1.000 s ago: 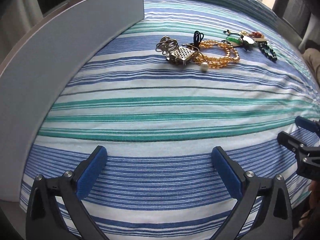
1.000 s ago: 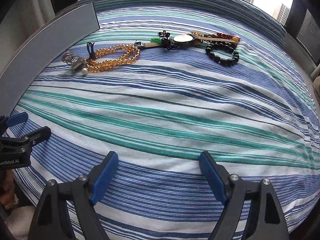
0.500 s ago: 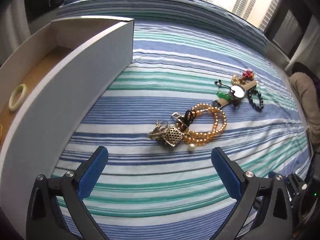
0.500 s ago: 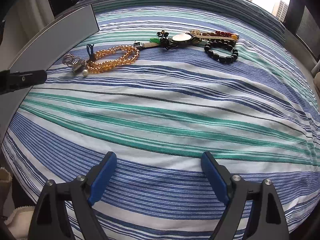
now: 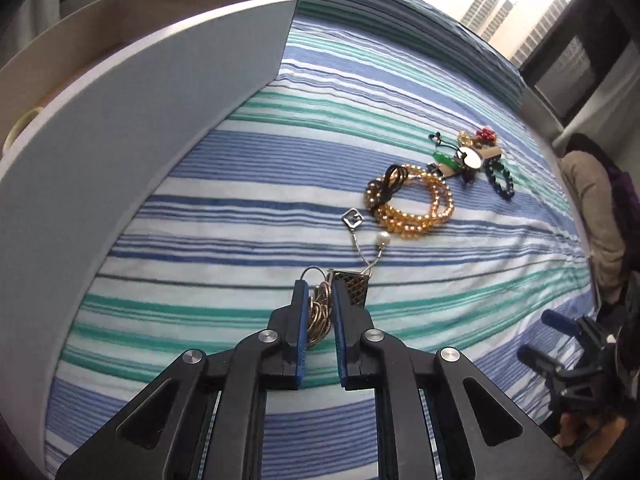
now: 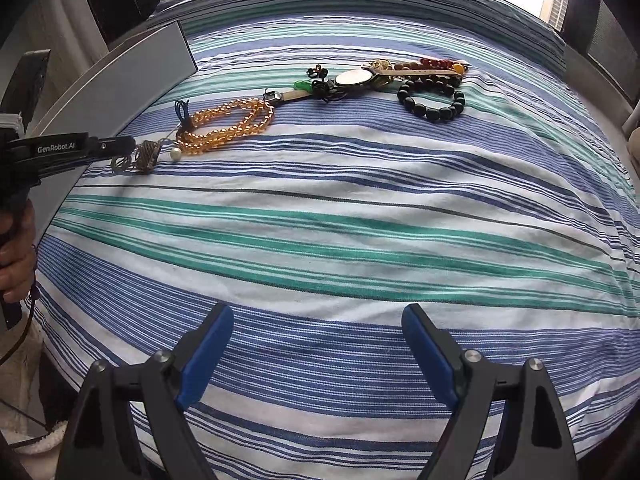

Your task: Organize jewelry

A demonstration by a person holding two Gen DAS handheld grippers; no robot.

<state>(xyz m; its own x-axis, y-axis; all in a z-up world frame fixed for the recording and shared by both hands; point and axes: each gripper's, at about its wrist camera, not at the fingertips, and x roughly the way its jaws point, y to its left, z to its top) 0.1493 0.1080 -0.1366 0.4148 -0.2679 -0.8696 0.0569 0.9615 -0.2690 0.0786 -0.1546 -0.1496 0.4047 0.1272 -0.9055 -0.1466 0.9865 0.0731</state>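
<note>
1. The left hand-held gripper [image 5: 318, 308] is closed on a bunched gold chain [image 5: 320, 314], its blue pads pinching the links just above the striped bedspread [image 5: 240, 216].
2. A mesh pendant [image 5: 354, 286] sits right beside the right pad, and a thin chain runs from it to a pearl [image 5: 383, 238] and a small square charm [image 5: 352, 218], both lying on the bed.
3. The right hand-held gripper [image 6: 318, 356] hangs open over bare bedspread near the foot of the bed, holding nothing and well apart from the jewelry.
4. To the left stands an open white box [image 5: 160, 100]. A pale ring [image 5: 18, 128] shows inside it, so I judge that at least one piece is already put away.
5. Plenty is left on the bed: an amber bead bracelet [image 5: 412, 204] with a black cord, then further back a cluster with a watch [image 6: 354, 77], a green pendant [image 5: 444, 160], red beads [image 6: 436, 63] and a black bead bracelet [image 6: 432, 100].
6. My guess is that the task is in its early part: the chain is in the grip but not yet in the box, and the pearl strand may drag or snag on the amber beads as it lifts.
7. After this piece, the bracelets and the watch cluster all still need moving.
</note>
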